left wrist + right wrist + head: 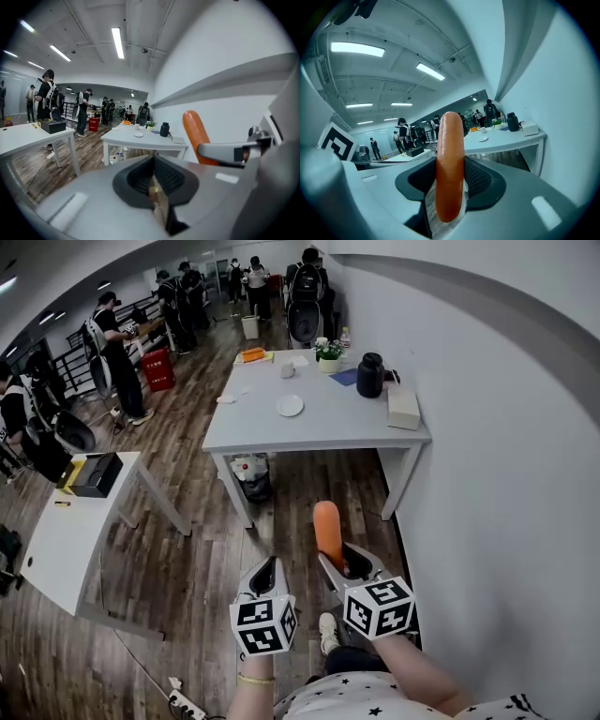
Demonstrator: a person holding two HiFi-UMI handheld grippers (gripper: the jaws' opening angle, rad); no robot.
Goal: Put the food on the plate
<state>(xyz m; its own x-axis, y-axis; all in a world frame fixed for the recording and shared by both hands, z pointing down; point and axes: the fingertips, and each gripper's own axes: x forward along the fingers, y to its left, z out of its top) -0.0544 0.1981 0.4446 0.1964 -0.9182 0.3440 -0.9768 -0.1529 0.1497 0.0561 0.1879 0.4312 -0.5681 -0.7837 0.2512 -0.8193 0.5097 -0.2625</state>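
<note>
An orange sausage [328, 532] stands upright between the jaws of my right gripper [340, 563], which is shut on its lower end. It fills the middle of the right gripper view as sausage [450, 164], with my right gripper [449, 206] clamped around it. My left gripper [264, 577] is held beside it, shut and empty; in its own view the left gripper [157, 197] has its pads together, and the sausage [197, 136] shows to the right. A small white plate [290, 406] lies on the white table [319, 423] well ahead of both grippers.
The table also holds a black jug [370, 374], a white box [403, 407], a potted plant [328, 354], a cup [287, 369] and an orange item [253, 354]. A bin [253, 476] sits underneath it. A second white table [66, 540] stands left. A wall runs along the right. Several people stand at the back.
</note>
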